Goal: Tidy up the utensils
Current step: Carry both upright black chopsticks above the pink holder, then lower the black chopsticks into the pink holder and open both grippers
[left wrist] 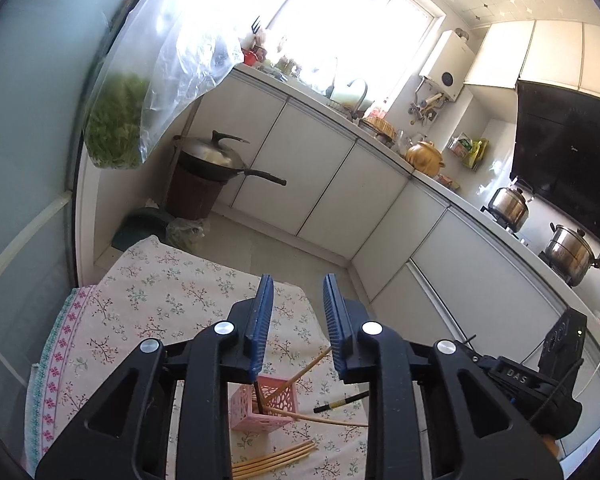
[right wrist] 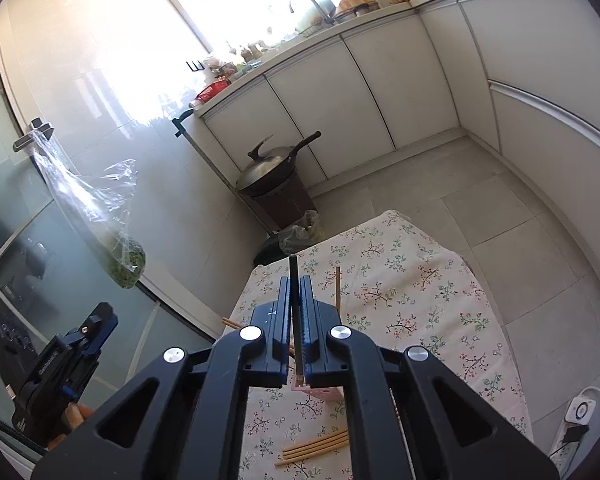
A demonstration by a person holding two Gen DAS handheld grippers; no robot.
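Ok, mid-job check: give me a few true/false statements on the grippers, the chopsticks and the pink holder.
1. The right gripper is shut on a dark chopstick. True.
2. The left gripper holds a chopstick. False: it is open, with nothing between its fingers.
3. The pink holder stands on the floral cloth. True.
4. All the yellow chopsticks are in the holder. False: a bundle lies loose on the cloth.
5. The wok sits on the counter. False: it rests on a brown bin on the floor.

Home kitchen: white counter cabinets (left wrist: 332,184), sink faucet (left wrist: 360,92), steel pots (left wrist: 508,202) on stove, lidded wok (right wrist: 266,170).
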